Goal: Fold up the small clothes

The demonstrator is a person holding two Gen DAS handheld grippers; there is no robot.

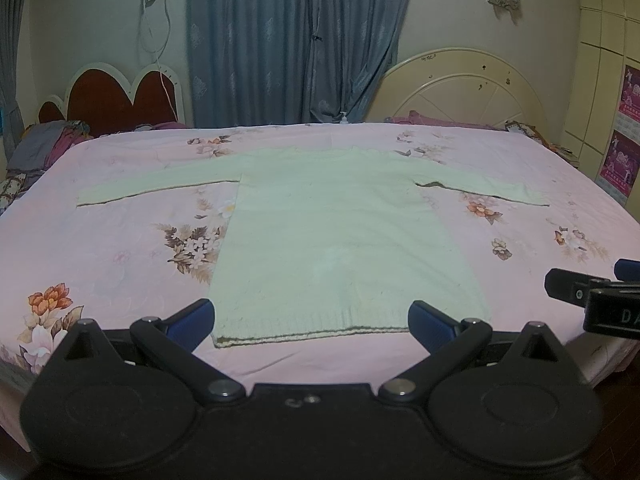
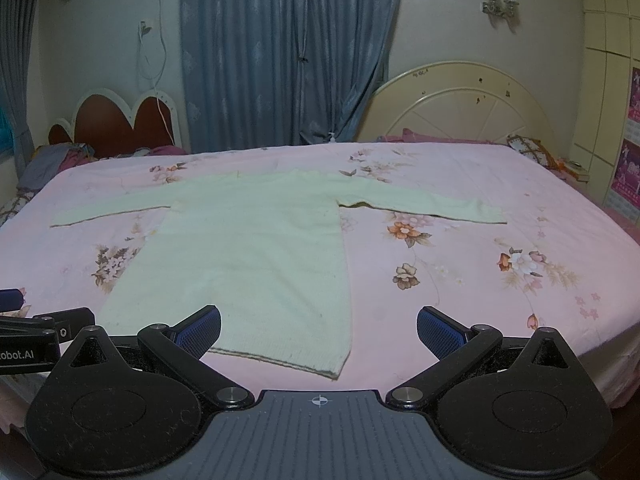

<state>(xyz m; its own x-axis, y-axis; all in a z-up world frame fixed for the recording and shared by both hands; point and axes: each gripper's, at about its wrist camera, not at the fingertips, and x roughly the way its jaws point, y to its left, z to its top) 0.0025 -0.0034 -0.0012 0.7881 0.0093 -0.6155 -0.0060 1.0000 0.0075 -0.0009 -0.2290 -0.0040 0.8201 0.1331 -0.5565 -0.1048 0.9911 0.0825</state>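
A pale green knit sweater point(image 1: 336, 236) lies flat on the pink floral bedsheet point(image 1: 120, 248), sleeves spread to both sides, hem towards me. My left gripper point(image 1: 312, 318) is open and empty, its blue pads either side of the hem, just short of it. In the right wrist view the sweater point(image 2: 248, 256) lies left of centre. My right gripper point(image 2: 319, 330) is open and empty, above the hem's right corner point(image 2: 336, 374). The right gripper also shows at the right edge of the left wrist view point(image 1: 592, 292).
The bed's near edge runs just under both grippers. A cream round headboard point(image 1: 460, 88) and a red heart-shaped headboard point(image 1: 116, 96) stand behind. Crumpled clothes point(image 1: 48, 144) lie at the far left. Blue curtains point(image 1: 292, 40) hang at the back.
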